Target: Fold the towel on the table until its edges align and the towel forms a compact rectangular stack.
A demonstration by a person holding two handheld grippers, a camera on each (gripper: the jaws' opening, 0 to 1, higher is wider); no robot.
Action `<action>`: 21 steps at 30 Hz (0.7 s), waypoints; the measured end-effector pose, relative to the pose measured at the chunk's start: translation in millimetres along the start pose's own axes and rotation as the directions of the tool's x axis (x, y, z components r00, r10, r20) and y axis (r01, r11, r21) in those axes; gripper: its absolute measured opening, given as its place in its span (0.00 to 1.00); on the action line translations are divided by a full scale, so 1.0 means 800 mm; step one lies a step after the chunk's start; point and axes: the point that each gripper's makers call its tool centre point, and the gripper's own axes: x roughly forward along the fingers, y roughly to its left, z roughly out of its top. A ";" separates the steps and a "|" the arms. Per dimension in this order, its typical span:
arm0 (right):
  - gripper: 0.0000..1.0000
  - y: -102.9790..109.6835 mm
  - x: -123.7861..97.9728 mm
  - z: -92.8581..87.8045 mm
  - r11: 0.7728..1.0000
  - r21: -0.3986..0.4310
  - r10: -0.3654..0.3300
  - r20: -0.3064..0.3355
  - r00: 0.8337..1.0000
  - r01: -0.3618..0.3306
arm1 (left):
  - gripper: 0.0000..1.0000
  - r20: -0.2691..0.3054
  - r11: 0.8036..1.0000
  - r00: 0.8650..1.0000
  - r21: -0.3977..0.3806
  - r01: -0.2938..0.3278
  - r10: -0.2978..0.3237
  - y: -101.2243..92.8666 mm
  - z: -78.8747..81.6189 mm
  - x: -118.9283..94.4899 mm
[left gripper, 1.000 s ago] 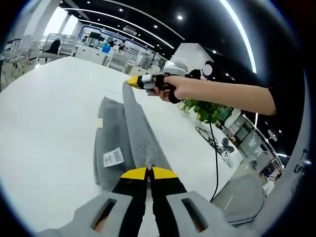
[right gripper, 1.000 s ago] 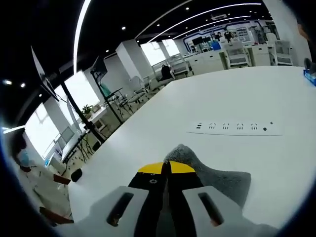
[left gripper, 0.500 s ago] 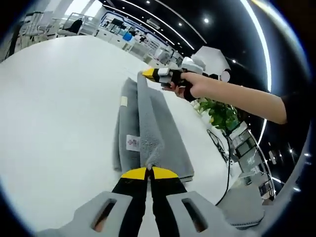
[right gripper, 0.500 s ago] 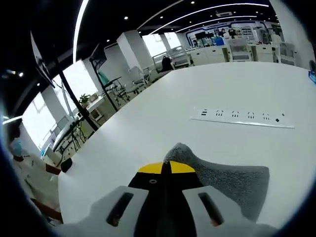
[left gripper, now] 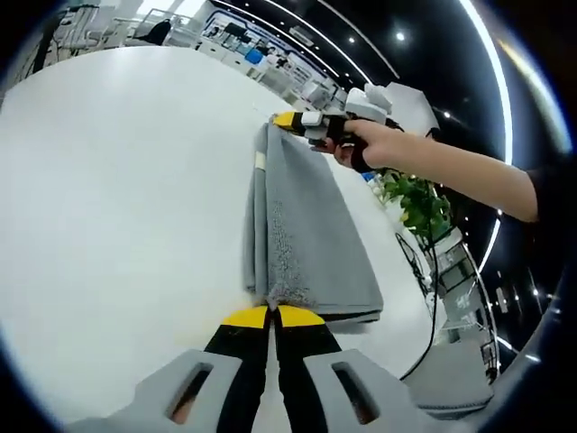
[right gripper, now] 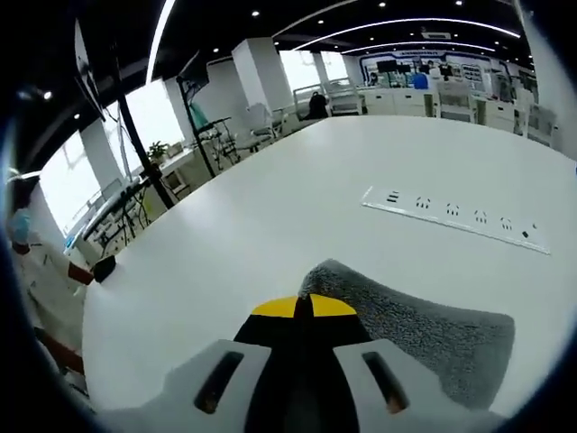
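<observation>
Since a second ago the lifted fold has come down: grey terry towel [left gripper: 306, 244], soft and limp, lies doubled on the white table [left gripper: 117, 189], left gripper [left gripper: 272, 313] and right gripper [right gripper: 302, 305] each pinching a corner.

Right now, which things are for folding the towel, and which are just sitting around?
For the job:
- gray towel
- left gripper, shut on one corner
- right gripper, shut on another corner
- white table it lies on

Just sitting around:
- power strip set into the table
- green plant
- chairs and desks beyond the table
</observation>
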 end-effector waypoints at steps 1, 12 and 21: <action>0.01 0.000 0.000 -0.002 1.000 -0.011 -0.001 0.000 1.000 0.001 | 0.02 0.001 1.000 1.000 -0.010 0.001 -0.001 -0.001 0.000 0.000; 0.05 0.005 -0.006 -0.004 0.993 -0.116 0.018 -0.014 1.000 -0.020 | 0.10 -0.004 0.982 1.000 0.189 0.017 -0.016 -0.017 0.004 -0.002; 0.11 -0.002 -0.032 -0.004 0.985 -0.172 0.020 -0.021 1.000 -0.023 | 0.22 -0.037 0.926 0.998 0.375 -0.028 0.045 -0.025 0.016 -0.004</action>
